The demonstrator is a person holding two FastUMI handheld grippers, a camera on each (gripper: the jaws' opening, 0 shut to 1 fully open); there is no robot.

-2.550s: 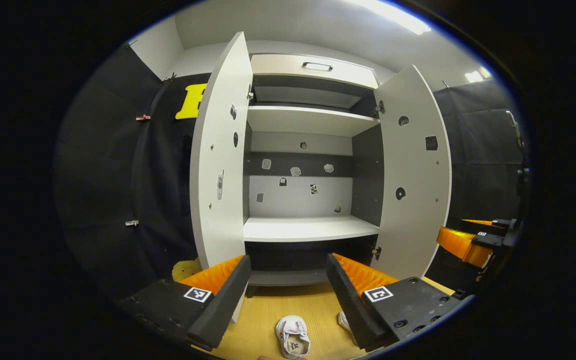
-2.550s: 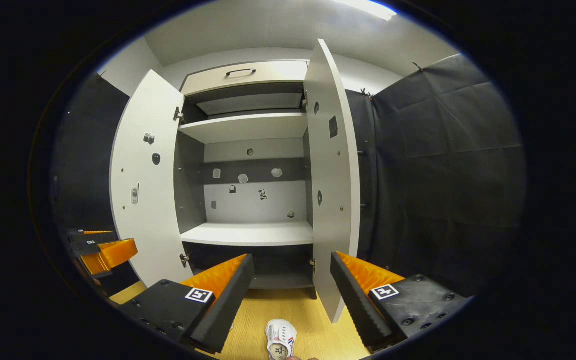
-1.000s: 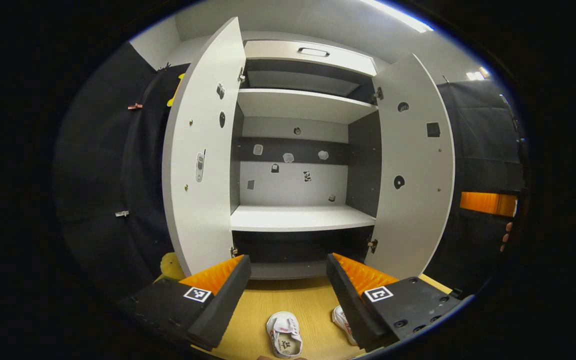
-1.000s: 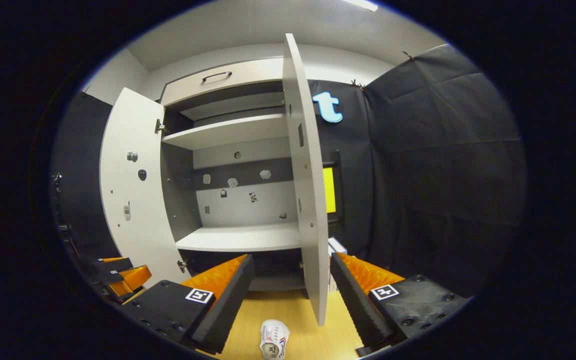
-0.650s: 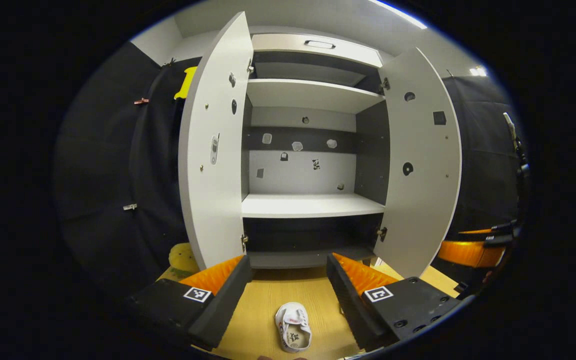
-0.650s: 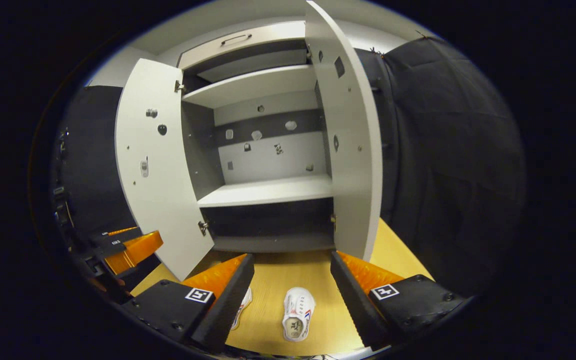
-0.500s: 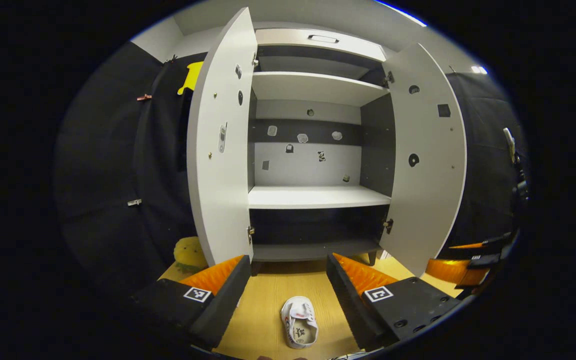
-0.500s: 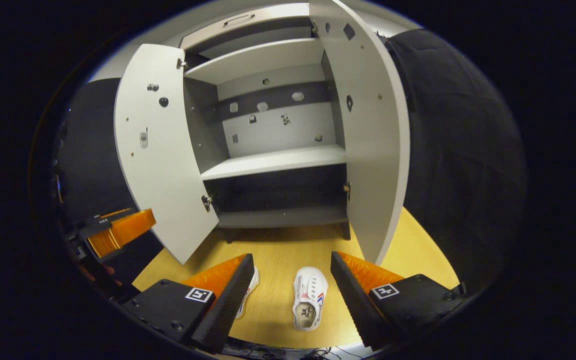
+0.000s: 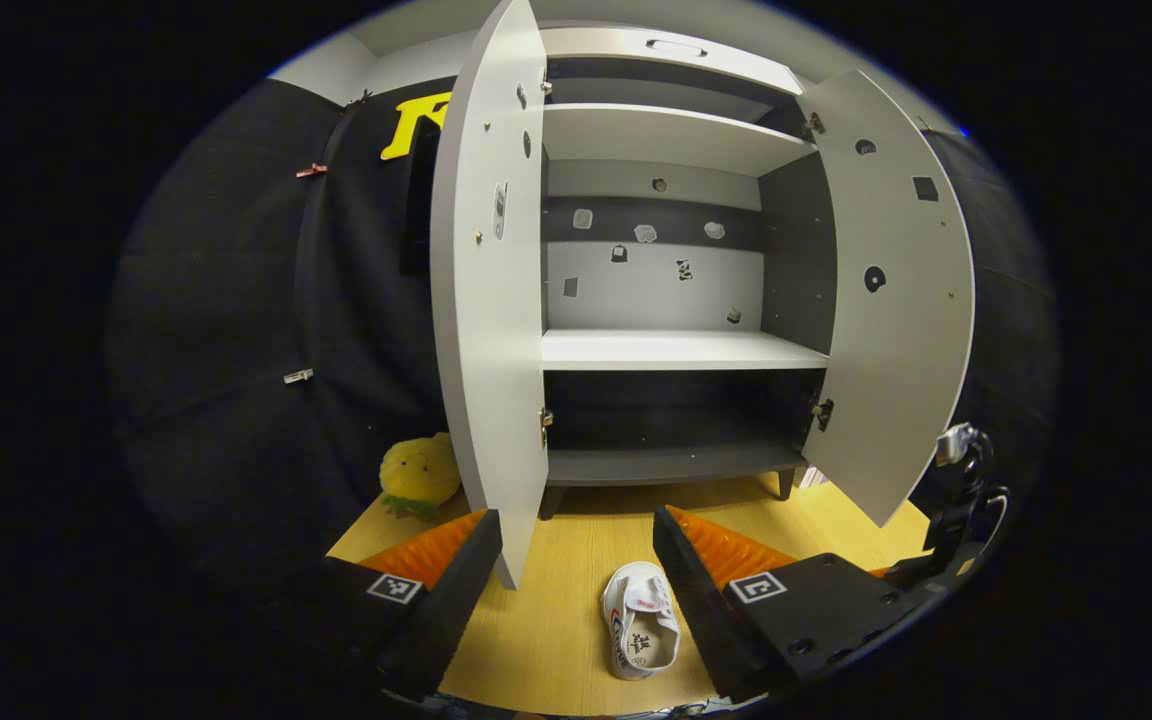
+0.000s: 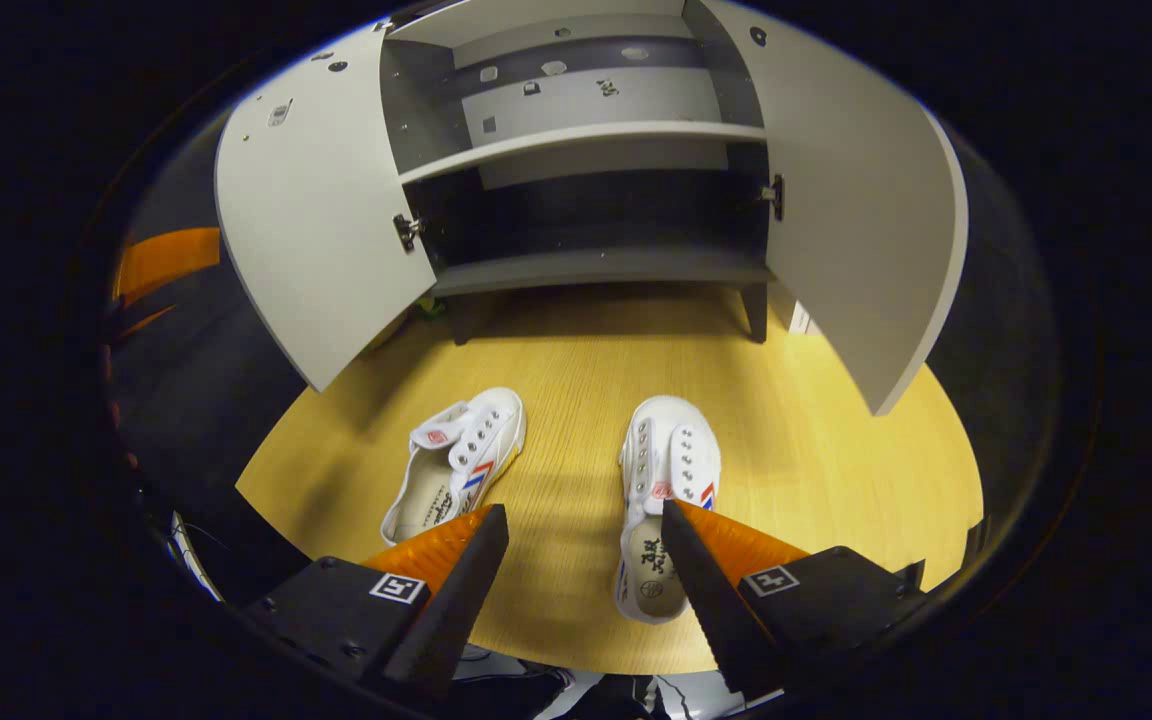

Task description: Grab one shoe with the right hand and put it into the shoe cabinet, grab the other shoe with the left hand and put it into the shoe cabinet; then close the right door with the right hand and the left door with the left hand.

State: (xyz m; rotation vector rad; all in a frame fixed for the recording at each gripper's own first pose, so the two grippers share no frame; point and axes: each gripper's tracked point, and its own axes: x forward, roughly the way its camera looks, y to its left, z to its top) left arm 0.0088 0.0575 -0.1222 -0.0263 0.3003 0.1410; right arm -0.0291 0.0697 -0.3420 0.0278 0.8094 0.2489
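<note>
Right gripper view: the right claw point(image 10: 584, 560) hangs above a wooden floor point(image 10: 816, 440) with its jaws spread and nothing between them. Two white canvas shoes lie below it, toes toward the cabinet. The right shoe point(image 10: 664, 480) sits just ahead of the claw's right finger point(image 10: 701, 580), which hides part of its heel and opening. The left shoe point(image 10: 456, 460) lies just ahead of the left finger point(image 10: 461, 575), angled slightly, its heel end partly covered. Both shoes have metal eyelets, red and blue side stripes and printed insoles too small to read. Beyond them stands the shoe cabinet point(image 10: 586, 265), pale grey boards with a darker interior, on short legs. Its left door point(image 10: 306, 220) and right door point(image 10: 856, 230) both stand open. The lower compartment and the shelf point(image 10: 576, 140) above it hold no shoes; the cabinet's top is cut off by the edge of the view.

Left gripper view: the left claw point(image 9: 576, 590) is also wide open and grips nothing. One shoe point(image 9: 641, 632) lies between its fingers, close to the right one, which hides the shoe's side. The cabinet point(image 9: 666, 350) stands ahead, doors open, shelves bare; small stickers dot its back panel, too small to make out. A yellow soft toy point(image 9: 419, 475) rests on the floor to the left, partly hidden behind the door's edge point(image 9: 486, 300). Far right, part of a dark device point(image 9: 956, 500) is cut off and hard to identify.
</note>
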